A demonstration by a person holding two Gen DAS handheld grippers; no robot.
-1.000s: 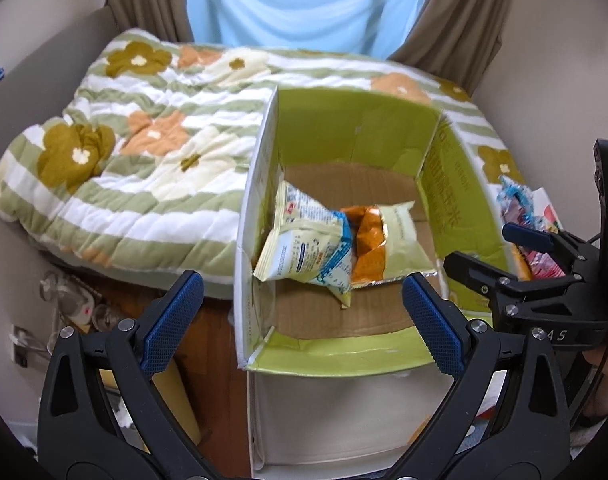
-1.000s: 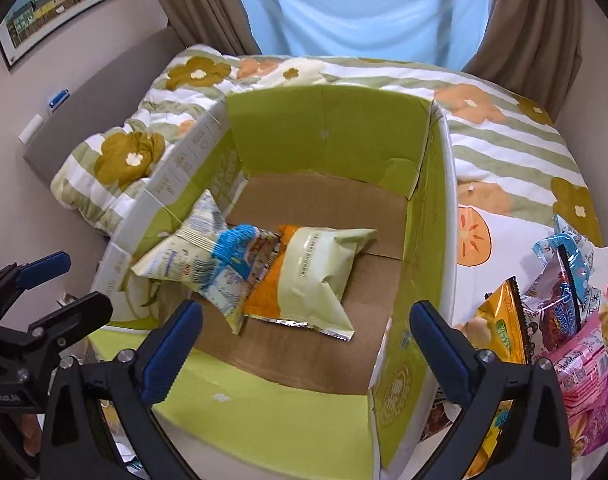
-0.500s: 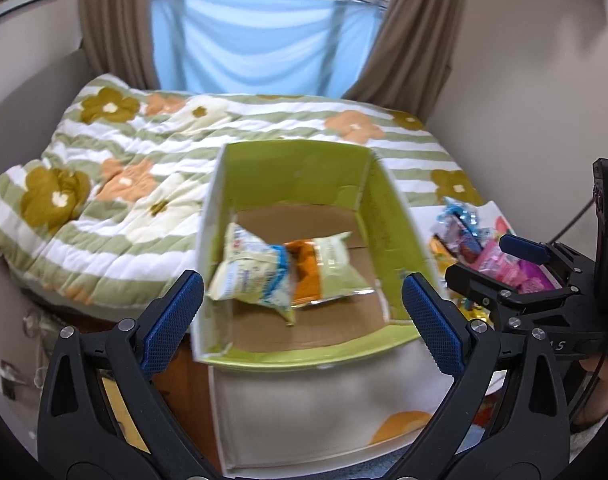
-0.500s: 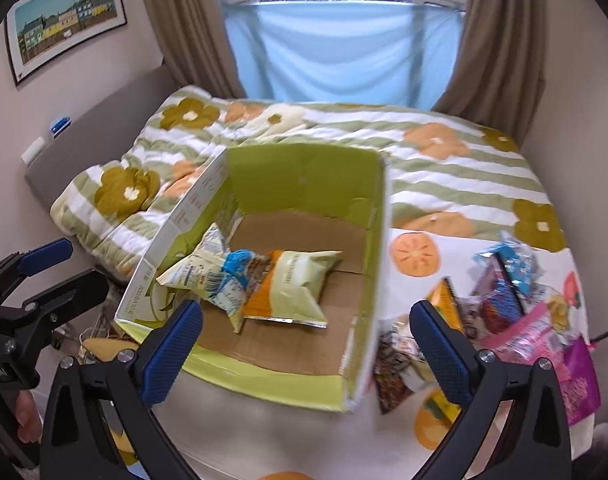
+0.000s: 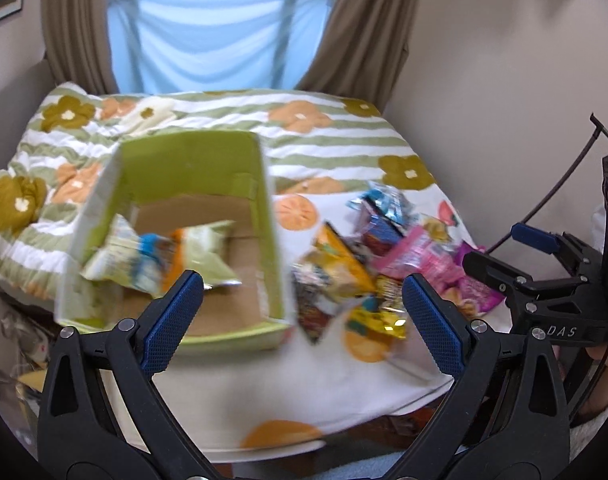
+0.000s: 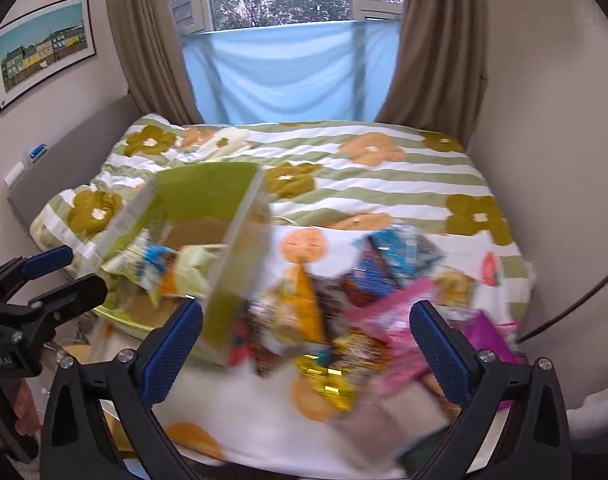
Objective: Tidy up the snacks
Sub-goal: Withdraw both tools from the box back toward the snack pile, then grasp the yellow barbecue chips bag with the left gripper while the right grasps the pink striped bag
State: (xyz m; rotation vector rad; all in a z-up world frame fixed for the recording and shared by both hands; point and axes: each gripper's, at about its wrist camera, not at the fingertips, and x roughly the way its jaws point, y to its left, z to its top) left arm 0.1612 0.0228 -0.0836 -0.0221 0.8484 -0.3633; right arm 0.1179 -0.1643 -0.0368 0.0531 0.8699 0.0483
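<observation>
A green cardboard box [image 5: 263,216] [image 6: 207,196] stands open on the bed at the left. Two snack bags lie inside it: a white and blue one [image 5: 119,256] [image 6: 143,260] and a pale green and orange one [image 5: 199,248] [image 6: 191,268]. A pile of loose snack packets [image 5: 368,256] [image 6: 344,304] lies on the white cloth to the right of the box. My left gripper [image 5: 301,324] is open and empty, held back above the near bed edge. My right gripper [image 6: 306,348] is open and empty, above the pile's near side.
The bed has a green-striped flower quilt [image 5: 324,136]. Walls stand close at the right [image 5: 504,100] and the left [image 6: 43,140]. Curtains and a window [image 6: 279,40] are behind the bed. The other gripper shows at the edge of each view [image 5: 544,272] [image 6: 23,292].
Both grippers have pulled back and up from the box and swung to the right. The snack pile has come into full view. Both stayed open and empty.
</observation>
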